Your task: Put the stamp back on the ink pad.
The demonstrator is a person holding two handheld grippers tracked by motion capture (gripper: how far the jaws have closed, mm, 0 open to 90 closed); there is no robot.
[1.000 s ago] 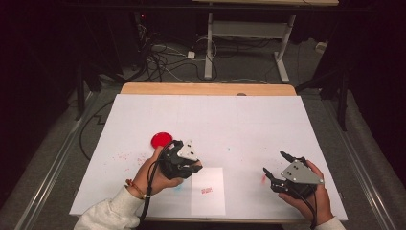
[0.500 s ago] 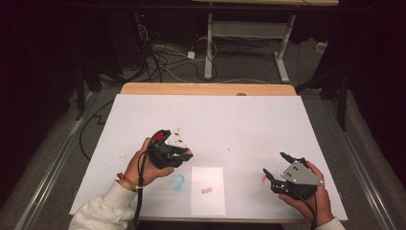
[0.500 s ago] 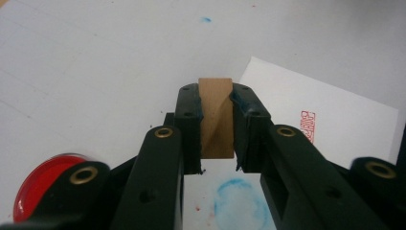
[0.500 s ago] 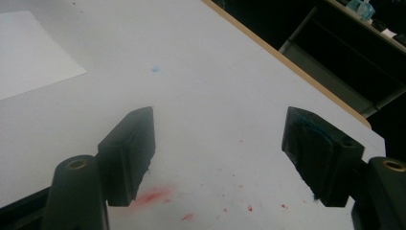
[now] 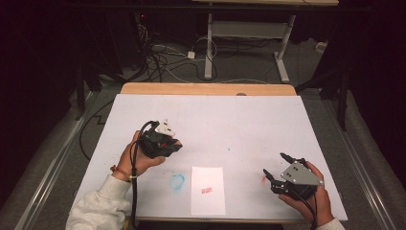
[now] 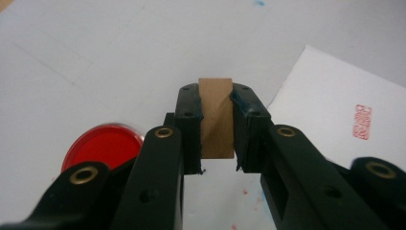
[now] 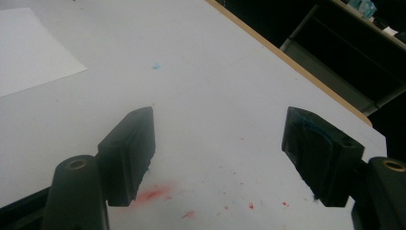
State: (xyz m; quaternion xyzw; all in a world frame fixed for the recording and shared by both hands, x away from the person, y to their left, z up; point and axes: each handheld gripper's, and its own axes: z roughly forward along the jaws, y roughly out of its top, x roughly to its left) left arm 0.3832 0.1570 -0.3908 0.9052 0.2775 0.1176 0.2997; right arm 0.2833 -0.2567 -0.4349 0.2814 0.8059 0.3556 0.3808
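My left gripper is shut on a small upright wooden block, pinched between both pads. In the left gripper view a round red ink pad lies on the table just below and left of the jaws; in the high view hand and gripper cover it. A white sheet of paper near the front edge carries a red stamp mark, and that stamp mark is also to the right of the block. My right gripper rests open at the front right, nothing between its jaws.
The white table top has a wooden strip along its far edge. A blue smudge sits left of the paper and a red smear by the right gripper. Cables and table legs lie on the floor beyond.
My left hand carried the block away from the paper, leftward and farther back, and now covers the red ink pad in the high view. The right gripper stayed put.
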